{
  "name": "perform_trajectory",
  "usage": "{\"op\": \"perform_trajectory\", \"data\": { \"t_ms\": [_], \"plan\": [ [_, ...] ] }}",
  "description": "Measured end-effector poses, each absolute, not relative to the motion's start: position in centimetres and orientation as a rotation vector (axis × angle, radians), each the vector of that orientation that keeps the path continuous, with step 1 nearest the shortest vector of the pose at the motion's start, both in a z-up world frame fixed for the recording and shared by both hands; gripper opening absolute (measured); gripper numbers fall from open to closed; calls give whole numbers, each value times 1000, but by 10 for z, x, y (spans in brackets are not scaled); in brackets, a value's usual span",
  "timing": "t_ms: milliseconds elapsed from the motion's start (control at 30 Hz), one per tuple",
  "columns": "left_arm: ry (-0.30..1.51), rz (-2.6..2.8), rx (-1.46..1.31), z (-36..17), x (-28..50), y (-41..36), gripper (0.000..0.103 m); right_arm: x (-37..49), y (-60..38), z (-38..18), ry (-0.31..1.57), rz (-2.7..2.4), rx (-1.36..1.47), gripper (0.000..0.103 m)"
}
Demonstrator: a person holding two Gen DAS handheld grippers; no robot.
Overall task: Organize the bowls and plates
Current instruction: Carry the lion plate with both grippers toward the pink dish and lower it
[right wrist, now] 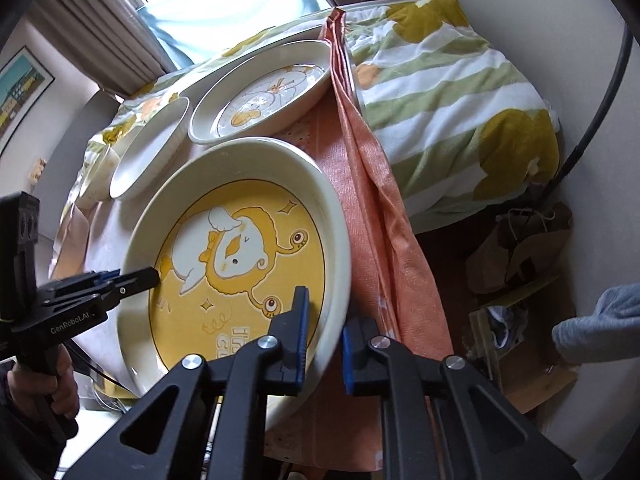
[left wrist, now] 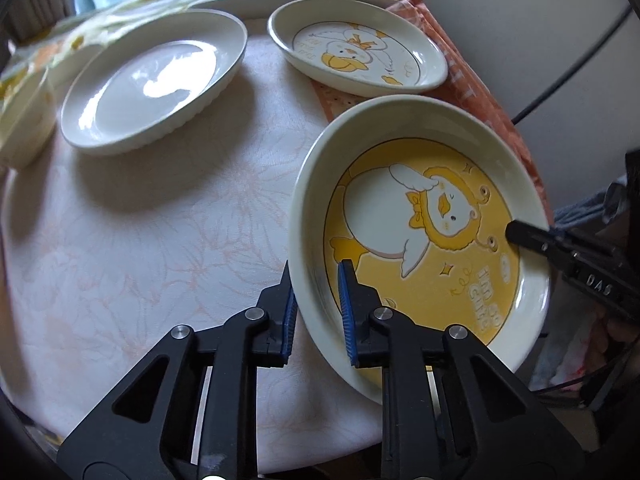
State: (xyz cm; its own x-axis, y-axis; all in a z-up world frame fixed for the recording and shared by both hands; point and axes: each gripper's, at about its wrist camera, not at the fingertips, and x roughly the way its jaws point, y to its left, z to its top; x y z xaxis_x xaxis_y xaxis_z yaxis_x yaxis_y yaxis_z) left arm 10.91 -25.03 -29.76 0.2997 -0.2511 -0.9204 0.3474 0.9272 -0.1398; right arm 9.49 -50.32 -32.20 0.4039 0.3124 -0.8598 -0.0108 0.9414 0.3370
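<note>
A deep cream plate with a yellow duck picture (left wrist: 420,232) (right wrist: 240,260) sits tilted at the table's right edge. My left gripper (left wrist: 318,308) is shut on its near-left rim, one blue pad inside the wall and one outside. My right gripper (right wrist: 324,340) is shut on the opposite rim in the same way. Each gripper shows in the other's view: the right gripper (left wrist: 514,234) and the left gripper (right wrist: 152,276). Behind lie a cream plate with a white duck drawing (left wrist: 356,52) (right wrist: 264,96) and a plain white plate (left wrist: 156,80) (right wrist: 152,152).
A pale floral cloth covers the table (left wrist: 140,240). A cream bowl (left wrist: 24,120) stands at the far left. An orange cloth (right wrist: 360,200) hangs over the right edge, beside a green-striped blanket (right wrist: 440,100). Paper bags (right wrist: 520,248) lie on the floor.
</note>
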Motion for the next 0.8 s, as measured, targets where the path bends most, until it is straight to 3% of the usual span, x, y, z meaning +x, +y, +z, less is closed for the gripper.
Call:
{"op": "perform_trajectory", "data": {
  "t_ms": [467,800],
  "plan": [
    [1135,-381,74,-280,103,-233,17,103,-492,-306,1089,217,169,14],
    [1070,-267,-7,-240,85,-141,17,108,-419,-274,1032,335,89,15]
  ]
}}
